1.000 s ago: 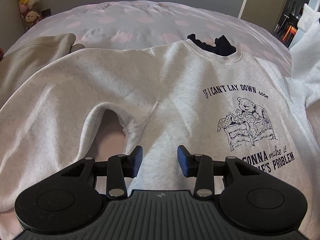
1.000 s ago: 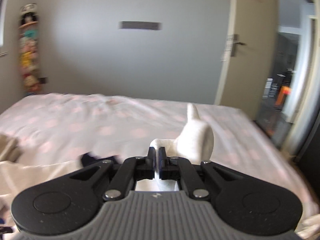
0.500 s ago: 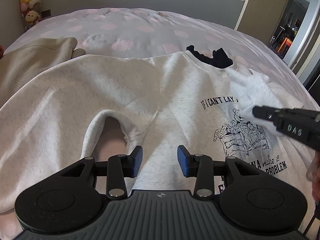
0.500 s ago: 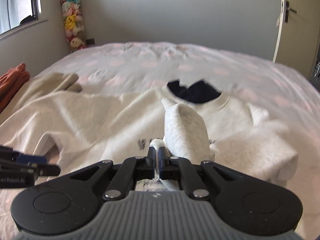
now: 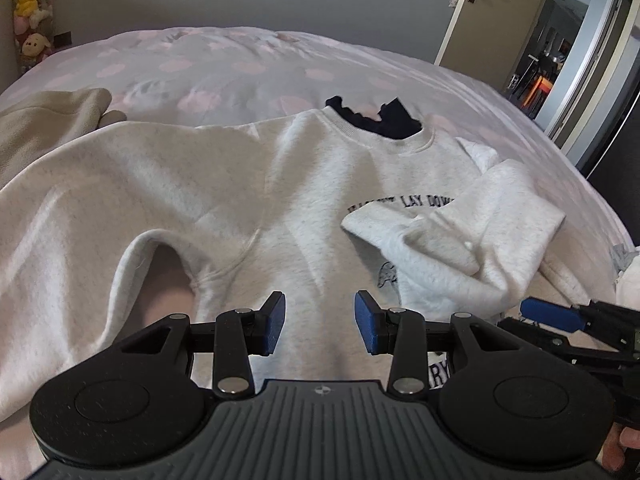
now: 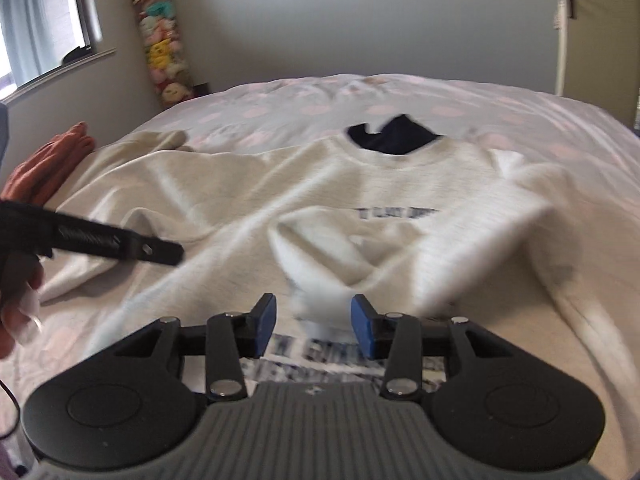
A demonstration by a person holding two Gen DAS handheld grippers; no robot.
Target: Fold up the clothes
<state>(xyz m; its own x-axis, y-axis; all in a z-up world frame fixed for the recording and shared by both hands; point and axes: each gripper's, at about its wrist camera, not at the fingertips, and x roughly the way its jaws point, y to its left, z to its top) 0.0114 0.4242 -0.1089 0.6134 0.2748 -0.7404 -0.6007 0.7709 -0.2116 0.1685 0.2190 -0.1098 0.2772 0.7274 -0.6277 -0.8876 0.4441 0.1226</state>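
Sweatshirt (image 5: 248, 200) lies face up on the bed (image 5: 240, 64), one sleeve (image 5: 460, 236) folded across its chest. Our right hand-held gripper (image 6: 313, 322) has just been opening, releasing that sleeve. Our left hand-held gripper (image 5: 320, 322), unclenched and empty, sits nearer the other sleeve (image 5: 68, 216), which stretches leftward.
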